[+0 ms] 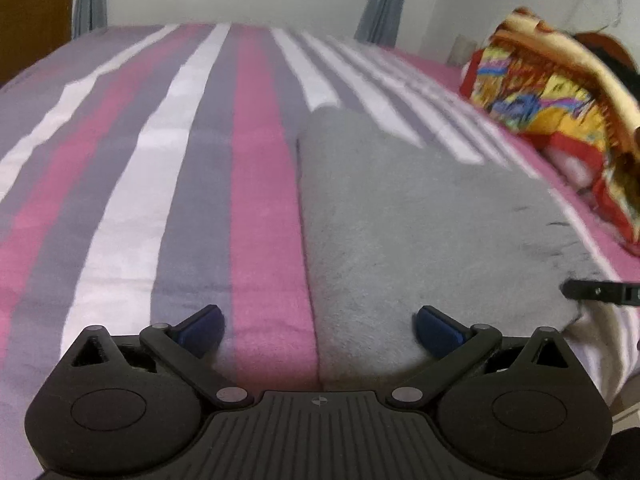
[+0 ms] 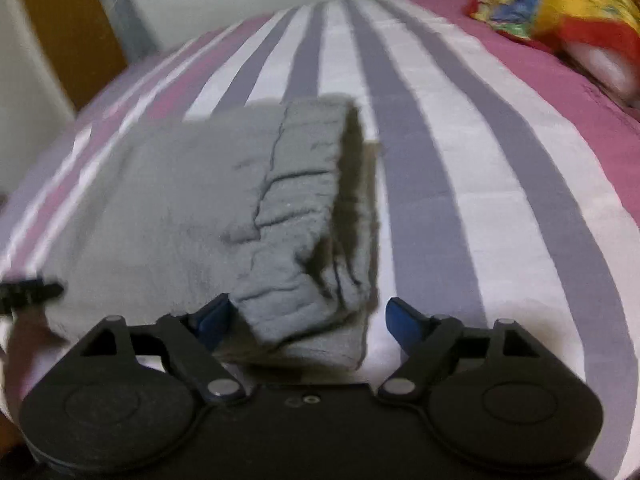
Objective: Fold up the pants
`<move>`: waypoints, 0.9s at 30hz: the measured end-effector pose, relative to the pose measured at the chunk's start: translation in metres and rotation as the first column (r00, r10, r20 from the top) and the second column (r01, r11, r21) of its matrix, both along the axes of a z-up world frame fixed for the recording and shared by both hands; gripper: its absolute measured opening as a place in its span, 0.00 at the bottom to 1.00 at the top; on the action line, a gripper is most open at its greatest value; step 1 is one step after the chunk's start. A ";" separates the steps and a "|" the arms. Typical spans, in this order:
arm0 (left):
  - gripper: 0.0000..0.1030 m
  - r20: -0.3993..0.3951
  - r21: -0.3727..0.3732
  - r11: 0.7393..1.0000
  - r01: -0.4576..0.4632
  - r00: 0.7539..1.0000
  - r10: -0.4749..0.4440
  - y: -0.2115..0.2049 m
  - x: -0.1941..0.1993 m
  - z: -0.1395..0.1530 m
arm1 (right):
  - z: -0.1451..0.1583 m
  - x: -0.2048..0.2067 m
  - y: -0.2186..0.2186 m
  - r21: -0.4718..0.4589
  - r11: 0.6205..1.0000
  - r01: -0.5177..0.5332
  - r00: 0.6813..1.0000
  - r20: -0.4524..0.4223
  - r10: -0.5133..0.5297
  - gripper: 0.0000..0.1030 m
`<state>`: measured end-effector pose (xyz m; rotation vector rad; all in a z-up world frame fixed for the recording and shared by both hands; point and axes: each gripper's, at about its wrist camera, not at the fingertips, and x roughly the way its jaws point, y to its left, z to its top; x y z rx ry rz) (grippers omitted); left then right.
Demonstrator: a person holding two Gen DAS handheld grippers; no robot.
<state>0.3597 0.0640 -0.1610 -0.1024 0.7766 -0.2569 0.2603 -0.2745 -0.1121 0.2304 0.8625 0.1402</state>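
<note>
Grey fleece pants [image 1: 420, 208] lie folded on a striped bedspread [image 1: 168, 168]. In the right wrist view the pants [image 2: 192, 208] show their ribbed waistband [image 2: 304, 208] at the right end. My left gripper [image 1: 320, 326] is open over the pants' left edge, touching nothing. My right gripper [image 2: 306, 322] is open, its jaws on either side of the waistband's near corner, not closed on it. A tip of the other gripper shows at the right edge of the left wrist view [image 1: 600, 292] and at the left edge of the right wrist view [image 2: 28, 290].
A bright multicoloured cushion [image 1: 560, 120] lies on the bed at the far right; it also shows in the right wrist view [image 2: 560, 4]. A white wall and grey curtains [image 1: 384, 4] stand behind the bed. A wooden door [image 2: 72, 32] is at the left.
</note>
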 end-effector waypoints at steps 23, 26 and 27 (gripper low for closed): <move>1.00 0.051 -0.005 1.000 0.006 0.999 -0.006 0.006 0.045 0.005 | 0.015 0.026 -0.032 0.096 0.994 0.051 0.982 0.177 -0.068 0.25; 1.00 0.021 0.018 1.000 -0.002 1.000 0.002 0.003 0.070 -0.006 | 0.014 0.045 -0.025 0.076 0.997 0.020 0.977 0.211 -0.035 0.32; 1.00 -0.006 0.041 0.999 -0.001 1.000 0.002 0.001 0.081 -0.014 | 0.010 0.051 -0.022 0.034 0.999 0.021 0.980 0.198 -0.027 0.38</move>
